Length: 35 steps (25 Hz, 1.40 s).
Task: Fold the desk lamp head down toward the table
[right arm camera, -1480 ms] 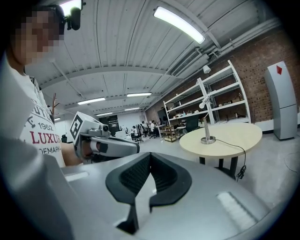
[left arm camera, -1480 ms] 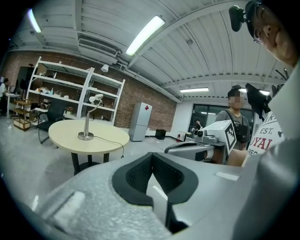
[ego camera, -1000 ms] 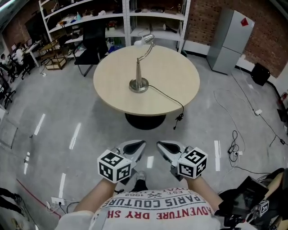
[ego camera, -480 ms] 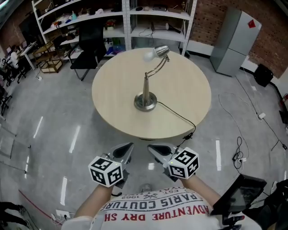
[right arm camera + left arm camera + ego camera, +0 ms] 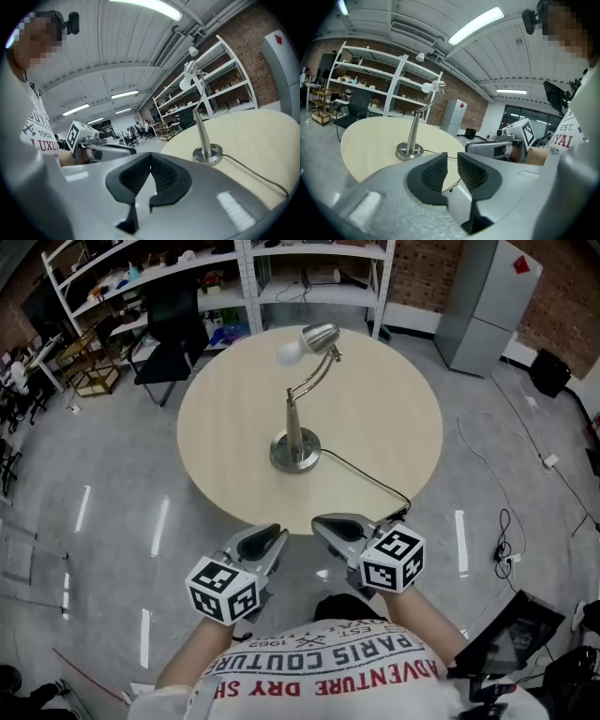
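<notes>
Closer than a second ago: left gripper (image 5: 270, 540) and right gripper (image 5: 327, 525) now at the table (image 5: 216, 418) edge.
Head view: lamp (image 5: 295, 450) upright mid-table, well ahead of both.
Left gripper view: jaws opening, narrow gap, nothing between.
Right gripper view: jaws pressed together, empty.

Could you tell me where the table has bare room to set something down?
The left half of the table, from lamp base to rim, is bare; so is the far right, beyond the cord. Only the centre and the near-right edge, where the cord trails off, are taken.
</notes>
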### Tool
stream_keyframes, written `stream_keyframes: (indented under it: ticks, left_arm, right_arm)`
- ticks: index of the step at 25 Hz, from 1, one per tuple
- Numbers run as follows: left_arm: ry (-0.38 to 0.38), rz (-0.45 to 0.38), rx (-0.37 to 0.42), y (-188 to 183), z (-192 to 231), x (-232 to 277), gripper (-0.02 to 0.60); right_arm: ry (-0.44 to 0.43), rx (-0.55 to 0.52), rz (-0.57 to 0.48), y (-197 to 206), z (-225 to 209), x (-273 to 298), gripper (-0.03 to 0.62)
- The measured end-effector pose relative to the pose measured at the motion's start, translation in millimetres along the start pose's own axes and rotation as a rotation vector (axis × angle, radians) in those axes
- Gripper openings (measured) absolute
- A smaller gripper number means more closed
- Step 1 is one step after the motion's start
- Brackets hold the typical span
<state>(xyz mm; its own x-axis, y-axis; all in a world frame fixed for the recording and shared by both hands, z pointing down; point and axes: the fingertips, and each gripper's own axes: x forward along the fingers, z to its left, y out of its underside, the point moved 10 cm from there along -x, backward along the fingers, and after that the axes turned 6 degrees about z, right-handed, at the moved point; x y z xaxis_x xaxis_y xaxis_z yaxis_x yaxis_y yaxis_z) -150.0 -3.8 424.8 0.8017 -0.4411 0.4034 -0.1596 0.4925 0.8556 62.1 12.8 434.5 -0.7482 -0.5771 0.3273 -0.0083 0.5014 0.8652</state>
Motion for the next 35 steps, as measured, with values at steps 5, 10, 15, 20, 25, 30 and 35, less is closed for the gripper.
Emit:
stream_keyframes:
  ticks: [5,10,15,20,25,30,35]
  left_arm:
    - [0.02,0.002,-0.011,-19.6,19.1,22.0,0.083]
    - [-0.025,0.015,-0.057,-41.4,39.8,47.3,0.107]
    - [-0.058,0.013,-0.067,-49.6,57.2,68.0,0.126]
    - [-0.123,-0.025,-0.09,-68.2,78.2,78.0,0.131]
    - [-0.171,-0.064,-0.049,-78.5,86.0,75.4,0.144]
    - [-0.159,-0.054,-0.03,-90.8,93.7,71.9,0.146]
    - [-0.162,-0.086,-0.046,-98.4,112.3,63.1,0.144]
  right_arm:
    - [0.003,-0.02,0.0,-21.7,-42.3,13.1,0.036]
    - [-0.01,-0.146,0.054,-43.4,-79.4,38.2,0.077]
    - [0.028,-0.153,0.084,-51.1,-126.1,74.9,0.117]
    - [0.079,-0.211,0.119,-71.4,-168.5,115.0,0.165]
    - [0.067,-0.272,0.194,-68.8,-188.7,152.3,0.181]
    - [0.092,-0.334,0.222,-65.1,-195.1,171.8,0.195]
    - [0.103,-0.287,0.191,-65.1,-196.1,187.6,0.195]
